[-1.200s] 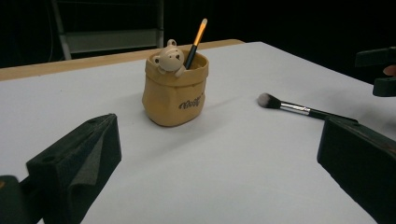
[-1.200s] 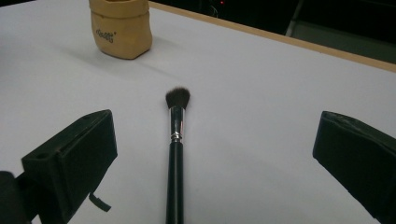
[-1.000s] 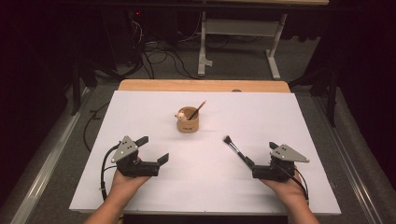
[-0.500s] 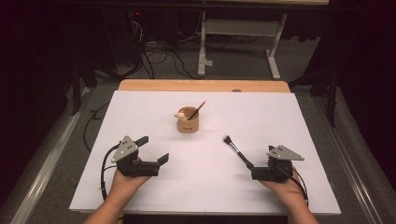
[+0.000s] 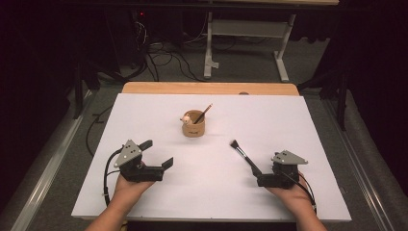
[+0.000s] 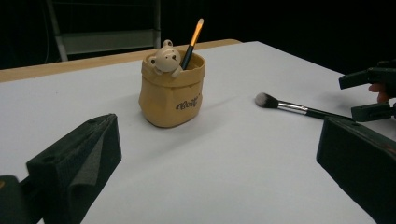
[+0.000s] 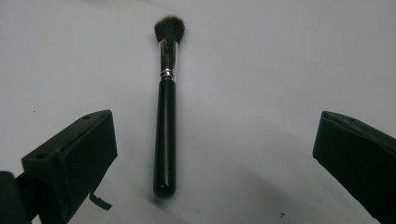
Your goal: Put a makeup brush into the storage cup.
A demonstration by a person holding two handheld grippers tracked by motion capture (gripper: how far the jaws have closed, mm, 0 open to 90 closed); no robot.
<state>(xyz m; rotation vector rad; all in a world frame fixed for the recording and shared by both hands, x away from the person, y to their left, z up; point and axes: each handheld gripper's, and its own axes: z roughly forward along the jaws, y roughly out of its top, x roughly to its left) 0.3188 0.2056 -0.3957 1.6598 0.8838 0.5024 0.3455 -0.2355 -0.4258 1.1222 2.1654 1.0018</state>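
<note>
White table sheet (image 5: 144, 202), tan bear-faced holder cup (image 5: 193, 126) at centre. Right gripper (image 5: 257, 174) wide open, empty — black-handled makeup brush (image 7: 165, 126) lies flat between jaws. Likely light, stiff, slick; grip mid-handle. Left gripper (image 5: 159, 154) open, idle.

I'm looking at a lab or recording studio, not a home. The desk (image 5: 144, 125) is covered by a plain white sheet, with a wooden strip (image 5: 207, 88) bare along its far edge. Beyond that edge, loose cables (image 5: 163, 60) sprawl over grey carpet beside a metal stand's legs (image 5: 245, 48), and darkness surrounds the lit desk.
</note>
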